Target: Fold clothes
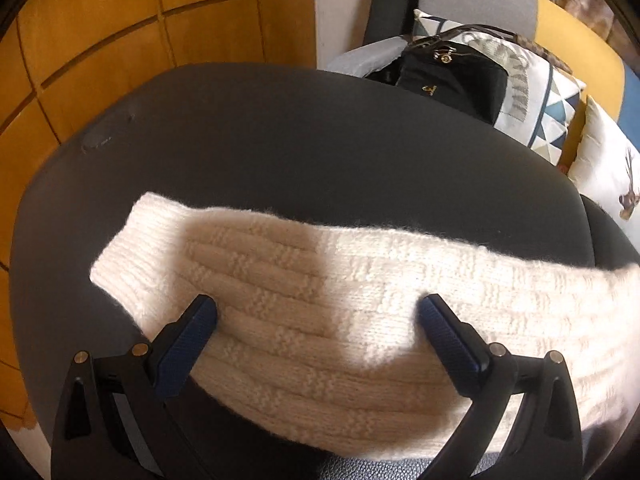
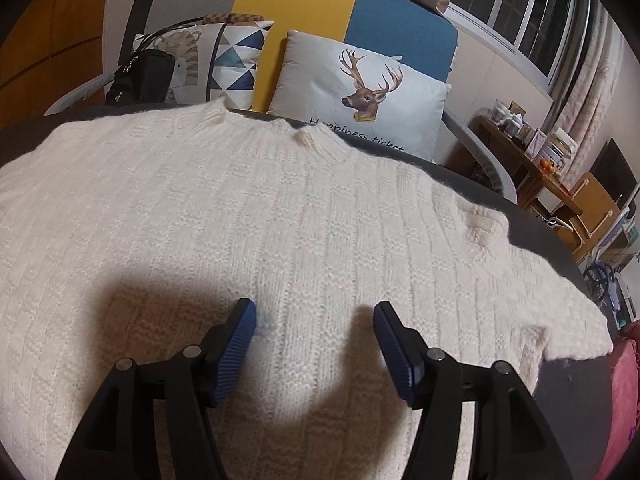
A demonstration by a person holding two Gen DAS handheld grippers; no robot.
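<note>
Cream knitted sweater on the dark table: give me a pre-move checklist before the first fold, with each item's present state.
1. Cream knitted sweater lies spread flat on the dark round table: ok.
2. Its sleeve is stretched out, cuff on the table, not yet folded in: ok.
3. Left hand-held gripper open, nothing pinched: ok.
4. Right hand-held gripper open above the sweater's body, no cloth between the pads: ok.
5. Neckline lies at the far table edge, towards the deer-print cushion: ok.
6. Hem flat and on the table: cannot tell, out of view.
</note>
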